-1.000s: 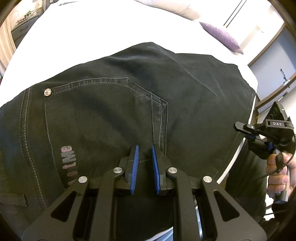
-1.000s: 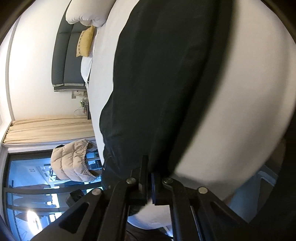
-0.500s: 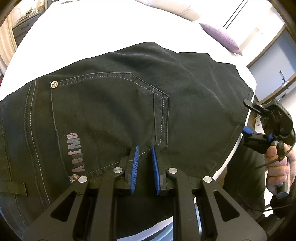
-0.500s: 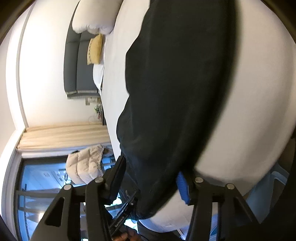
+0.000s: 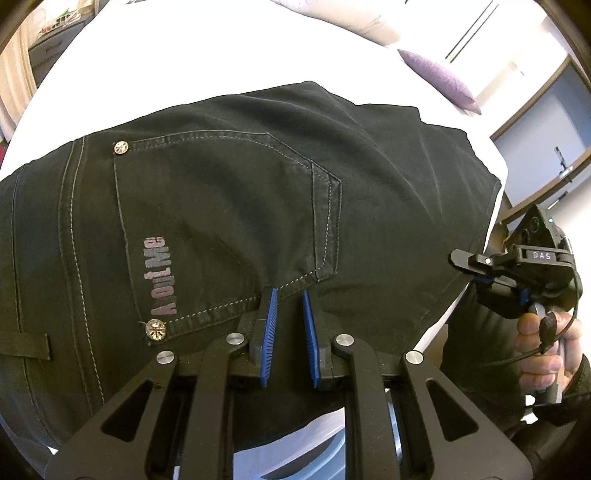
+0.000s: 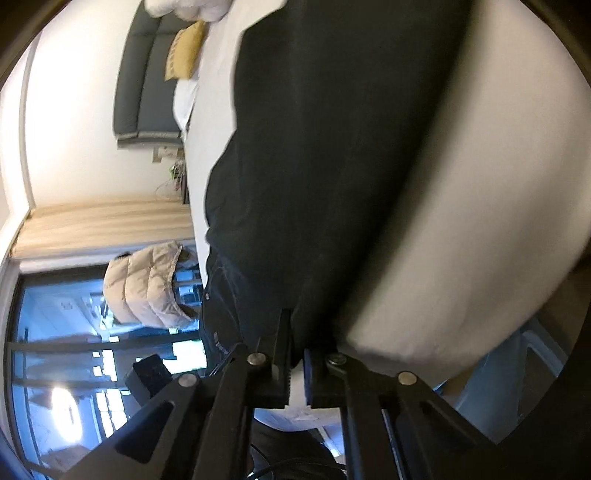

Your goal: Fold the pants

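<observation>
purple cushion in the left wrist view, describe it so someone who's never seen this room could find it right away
Start from the white bed where the black pants lie spread. Look past the pants toward the far right corner of the bed: the purple cushion lies there beside a pale pillow. It is the only purple thing on the bed.

Read "DAS" in white letters on the right gripper (image 5: pixel 480 273); grey print beside the pants (image 5: pixel 258 206) pocket stayed illegible.
</observation>
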{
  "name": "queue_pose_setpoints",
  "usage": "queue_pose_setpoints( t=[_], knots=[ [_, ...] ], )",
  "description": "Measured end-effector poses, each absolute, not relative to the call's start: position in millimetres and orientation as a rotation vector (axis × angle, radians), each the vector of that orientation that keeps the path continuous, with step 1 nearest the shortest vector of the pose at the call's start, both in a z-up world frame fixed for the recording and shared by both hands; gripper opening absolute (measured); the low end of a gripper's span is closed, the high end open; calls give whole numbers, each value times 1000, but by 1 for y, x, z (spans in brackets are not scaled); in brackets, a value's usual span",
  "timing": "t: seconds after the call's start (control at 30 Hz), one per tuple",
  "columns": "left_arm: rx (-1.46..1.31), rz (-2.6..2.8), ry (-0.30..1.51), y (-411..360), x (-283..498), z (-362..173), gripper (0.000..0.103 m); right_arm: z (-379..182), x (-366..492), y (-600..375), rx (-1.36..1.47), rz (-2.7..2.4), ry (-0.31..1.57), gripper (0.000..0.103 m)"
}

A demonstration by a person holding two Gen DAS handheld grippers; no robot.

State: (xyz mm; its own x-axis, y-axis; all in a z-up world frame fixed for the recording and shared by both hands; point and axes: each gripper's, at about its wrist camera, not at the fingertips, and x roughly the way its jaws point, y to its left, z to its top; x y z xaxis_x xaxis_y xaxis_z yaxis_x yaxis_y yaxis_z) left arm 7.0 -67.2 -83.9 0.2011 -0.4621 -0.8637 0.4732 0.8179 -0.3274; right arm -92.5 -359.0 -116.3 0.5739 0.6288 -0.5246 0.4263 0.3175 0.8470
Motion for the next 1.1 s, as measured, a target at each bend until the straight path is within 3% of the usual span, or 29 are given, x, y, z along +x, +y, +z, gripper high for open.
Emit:
queue_pose_setpoints(
  t=[0.13, 0.17, 0.43, 0.57, 0.6, 0.63, 0.67, 0.7, 0.87, 1.03, 1.1],
  knots=[
    [15, -645, 1207, -66, 7, -81, 15, -109, -89, -380, 1384, 139, 921, 46],
    [15, -643, 1209, -66, 9, -80, 15, -109, -88, -388, 1413, 122, 887, 49],
    [44, -646, 1191, -82, 19, -66, 15, -95, -123, -472, 1531, -233, 736, 48],
    [29, -665, 1175, -88, 26, -59, 15, -34, -144, -494, 1237, -489, 690, 51],
    [32, -665, 1171, -90, 28, -57, 15, -22, -133, -489, 1161, -442, 698, 50],
    [39, -664, 1169, -93, 33, -57, 15, -11, -114, -480, 1084, -362, 726, 42],
    [44, -664, 1170, -96, 37, -58, 15, -3, -85, -462, 1011, -227, 770, 18],
    [44, -669, 1167, -99, 41, -59, 15, 2, -60, -443, 965, -103, 804, 10],
    [-20, -664, 1153, -100, 61, -59, 15, -19, 68, -321, 819, 332, 1006, 6],
    [-85, -645, 1193, -79, 66, -79, 15, -83, 160, -261, 946, 417, 1156, 6],
    [-104, -647, 1192, -74, 65, -82, 15, -113, 184, -258, 961, 349, 1209, 0]
  ],
)
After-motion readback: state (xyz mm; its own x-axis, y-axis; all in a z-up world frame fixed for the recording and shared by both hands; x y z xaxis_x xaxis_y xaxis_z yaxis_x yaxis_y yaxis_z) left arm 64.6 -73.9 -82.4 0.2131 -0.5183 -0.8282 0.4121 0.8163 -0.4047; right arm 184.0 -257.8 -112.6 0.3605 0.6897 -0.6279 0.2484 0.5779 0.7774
